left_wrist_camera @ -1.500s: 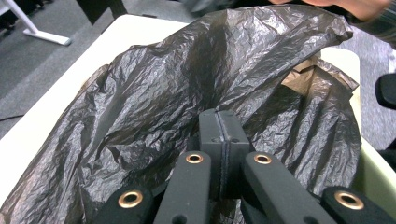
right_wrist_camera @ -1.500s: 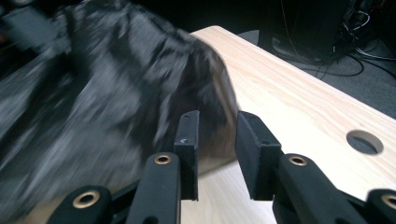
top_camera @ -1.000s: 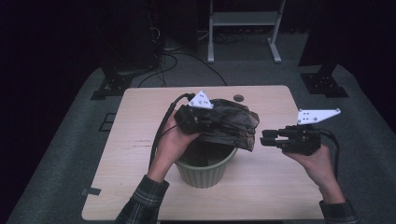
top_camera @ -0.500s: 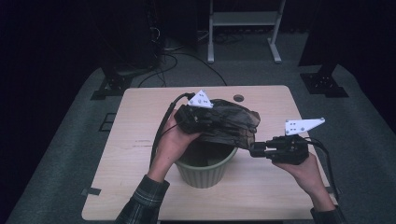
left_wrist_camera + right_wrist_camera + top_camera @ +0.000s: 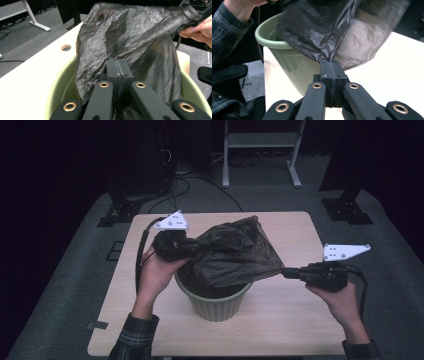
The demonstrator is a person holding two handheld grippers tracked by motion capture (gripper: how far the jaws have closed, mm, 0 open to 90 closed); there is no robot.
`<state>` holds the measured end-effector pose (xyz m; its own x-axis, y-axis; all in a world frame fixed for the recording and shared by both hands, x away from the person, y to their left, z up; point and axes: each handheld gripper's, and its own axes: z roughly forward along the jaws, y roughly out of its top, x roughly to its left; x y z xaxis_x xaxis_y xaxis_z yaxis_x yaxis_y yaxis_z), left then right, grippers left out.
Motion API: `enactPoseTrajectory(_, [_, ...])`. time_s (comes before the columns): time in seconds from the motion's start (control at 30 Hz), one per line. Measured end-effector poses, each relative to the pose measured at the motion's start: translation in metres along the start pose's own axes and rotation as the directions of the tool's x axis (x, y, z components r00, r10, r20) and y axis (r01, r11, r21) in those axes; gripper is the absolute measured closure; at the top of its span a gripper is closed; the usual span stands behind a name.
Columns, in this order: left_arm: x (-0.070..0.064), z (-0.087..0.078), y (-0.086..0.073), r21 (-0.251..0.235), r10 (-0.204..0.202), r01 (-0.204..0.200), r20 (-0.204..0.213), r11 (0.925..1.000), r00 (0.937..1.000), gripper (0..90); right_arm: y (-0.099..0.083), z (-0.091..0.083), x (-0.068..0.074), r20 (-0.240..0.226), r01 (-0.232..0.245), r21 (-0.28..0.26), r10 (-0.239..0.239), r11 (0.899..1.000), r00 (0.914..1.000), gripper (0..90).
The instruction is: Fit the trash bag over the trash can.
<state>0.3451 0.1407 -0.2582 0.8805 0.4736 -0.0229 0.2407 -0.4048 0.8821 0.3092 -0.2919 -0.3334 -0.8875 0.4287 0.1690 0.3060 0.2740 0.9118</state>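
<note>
A black plastic bag [image 5: 235, 252] is stretched over a pale green bin [image 5: 215, 302] that stands on the wooden table [image 5: 290, 320]. My left gripper [image 5: 195, 245] is shut on the bag's left edge above the bin's rim. My right gripper [image 5: 286, 272] is shut on the bag's right corner and holds it out past the bin's right side. In the left gripper view the bag [image 5: 130, 45] spreads over the bin [image 5: 58, 85], and the other hand grips its far corner. In the right gripper view the bag [image 5: 319, 27] runs from the shut jaws up over the bin [image 5: 294, 60].
The table has a small round hole [image 5: 248, 213] near its far edge. Beyond the table stand a white frame [image 5: 260, 142], black stands [image 5: 350, 205] and cables [image 5: 190, 177] on a grey floor. A person's plaid sleeve [image 5: 132, 340] comes in at bottom left.
My right gripper moved in to the bag, shut on its right corner and pulled it out to the right. The bag now spreads wider over the bin. The left gripper barely moved.
</note>
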Motion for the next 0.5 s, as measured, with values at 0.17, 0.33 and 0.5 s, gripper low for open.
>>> enactPoseTrajectory(0.17, [0.012,-0.029,-0.021,-0.05,-0.061,0.061,-0.006,0.9969,0.9981,90.0,-0.001,-0.015,-0.008,0.044,0.0,-0.013,0.001,1.0,0.999,89.8])
enactPoseTrajectory(0.33, [0.015,-0.054,-0.043,-0.075,-0.094,0.094,-0.004,0.9928,0.9955,90.0,-0.007,-0.025,-0.015,0.079,-0.009,-0.013,0.01,1.0,0.9968,89.9])
enactPoseTrajectory(0.5, [0.016,-0.071,-0.062,-0.074,-0.118,0.116,-0.028,0.9905,0.9926,90.0,-0.014,-0.034,-0.022,0.119,-0.023,-0.006,0.024,1.0,0.9925,89.9])
